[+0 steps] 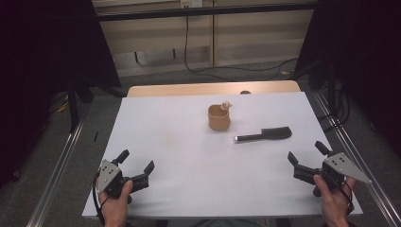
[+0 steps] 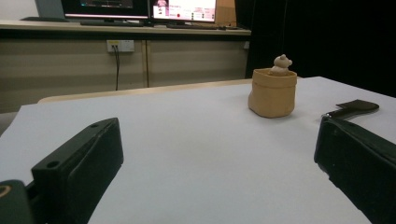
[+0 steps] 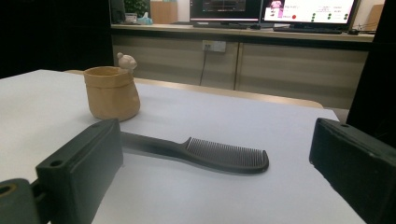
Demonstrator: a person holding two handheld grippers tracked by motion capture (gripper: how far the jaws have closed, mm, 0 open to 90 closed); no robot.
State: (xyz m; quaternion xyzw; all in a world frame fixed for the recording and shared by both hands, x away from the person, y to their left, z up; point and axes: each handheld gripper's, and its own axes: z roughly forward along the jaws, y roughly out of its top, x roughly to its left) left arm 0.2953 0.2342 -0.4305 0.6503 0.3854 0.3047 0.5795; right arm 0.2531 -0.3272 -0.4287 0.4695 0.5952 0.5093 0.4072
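No legible text anywhere; monitor screens (image 3: 308, 10) too blurred to read.

- The high view looks forward and down from above your side, with the whole white table (image 1: 198, 156) in frame and your forearms entering at 6 o'clock.
- Your left gripper view sits low near the table's near left corner, facing the tan cup (image 2: 272, 92) at 1 o'clock.
- Your right gripper view sits low at the near right, close to the black comb (image 3: 205, 154), cup at 10 o'clock.
- All three views share the cup and comb.
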